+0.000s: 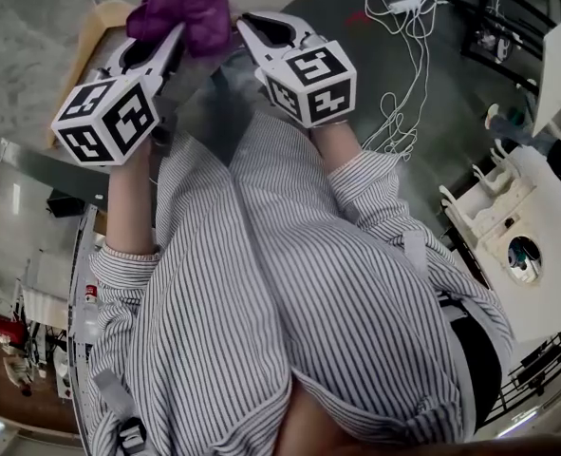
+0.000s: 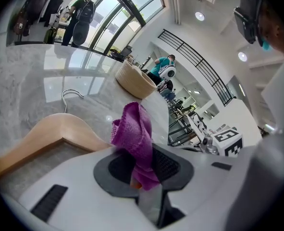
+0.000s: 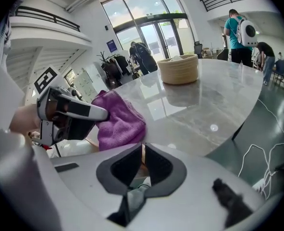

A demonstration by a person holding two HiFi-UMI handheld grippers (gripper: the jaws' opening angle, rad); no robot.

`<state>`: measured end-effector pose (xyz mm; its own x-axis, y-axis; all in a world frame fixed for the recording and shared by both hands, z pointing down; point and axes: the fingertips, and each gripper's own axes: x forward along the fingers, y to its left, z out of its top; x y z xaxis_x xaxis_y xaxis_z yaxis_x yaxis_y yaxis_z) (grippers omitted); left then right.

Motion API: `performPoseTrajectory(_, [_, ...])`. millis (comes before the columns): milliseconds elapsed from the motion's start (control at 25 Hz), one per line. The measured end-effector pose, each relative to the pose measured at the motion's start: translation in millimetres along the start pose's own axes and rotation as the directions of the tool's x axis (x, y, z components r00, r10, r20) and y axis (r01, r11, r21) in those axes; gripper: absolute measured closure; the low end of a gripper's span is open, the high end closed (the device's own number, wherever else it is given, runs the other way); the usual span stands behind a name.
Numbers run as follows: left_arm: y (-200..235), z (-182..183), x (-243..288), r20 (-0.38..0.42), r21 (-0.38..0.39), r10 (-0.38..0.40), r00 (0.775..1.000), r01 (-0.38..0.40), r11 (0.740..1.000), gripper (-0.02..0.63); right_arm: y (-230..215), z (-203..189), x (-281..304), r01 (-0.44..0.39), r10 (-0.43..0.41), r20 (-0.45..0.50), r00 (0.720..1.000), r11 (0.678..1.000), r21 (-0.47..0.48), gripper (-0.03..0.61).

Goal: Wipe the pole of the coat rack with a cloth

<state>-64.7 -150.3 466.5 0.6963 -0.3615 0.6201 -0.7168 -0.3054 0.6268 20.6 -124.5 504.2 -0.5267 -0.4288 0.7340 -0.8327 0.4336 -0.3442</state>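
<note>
A purple cloth (image 1: 185,12) (image 2: 134,134) (image 3: 117,119) hangs bunched from my left gripper (image 1: 177,34) (image 2: 141,166), which is shut on its lower end. My right gripper (image 1: 249,25) (image 3: 142,161) is just right of it with its jaws closed together and nothing visibly between them. Both are held over a marble table (image 3: 204,100). In the right gripper view the left gripper (image 3: 67,112) shows side-on with the cloth at its tip. No coat rack pole shows in any view.
A wooden hanger (image 2: 50,138) (image 1: 95,27) lies on the table under the left gripper. A woven basket (image 2: 134,81) (image 3: 180,69) stands farther out. White cables (image 1: 403,46) trail on the floor at right, near white furniture (image 1: 508,217). People stand in the background.
</note>
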Motion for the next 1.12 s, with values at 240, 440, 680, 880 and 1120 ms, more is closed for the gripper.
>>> performPoseTrajectory(240, [16.3, 3.9, -8.1, 0.004, 0.002, 0.013, 1.0, -0.013, 1.0, 0.52, 0.4, -0.4, 1.4, 0.025, -0.025, -0.033, 0.999, 1.0, -0.013, 0.56])
performPoseTrajectory(440, [27.8, 10.2, -14.9, 0.012, 0.002, 0.023, 1.0, -0.023, 1.0, 0.52, 1.3, 2.3, 3.8, 0.061, -0.062, -0.028, 0.998, 0.998, -0.022, 0.56])
performPoseTrajectory(680, [43.6, 18.8, -23.6, 0.027, 0.007, 0.048, 0.998, -0.049, 0.999, 0.52, -1.6, 1.5, 3.8, 0.088, -0.089, -0.036, 0.995, 0.996, -0.026, 0.561])
performPoseTrajectory(880, [56.7, 25.3, -36.0, 0.048, 0.006, 0.067, 0.997, -0.068, 0.998, 0.52, 1.7, 1.4, 5.6, 0.114, -0.115, -0.046, 0.992, 0.993, -0.032, 0.561])
performPoseTrajectory(1120, [68.3, 32.3, -45.3, 0.058, 0.006, 0.083, 0.995, -0.083, 0.997, 0.52, 1.6, 2.6, 6.1, 0.135, -0.137, -0.056, 0.989, 0.99, -0.035, 0.561])
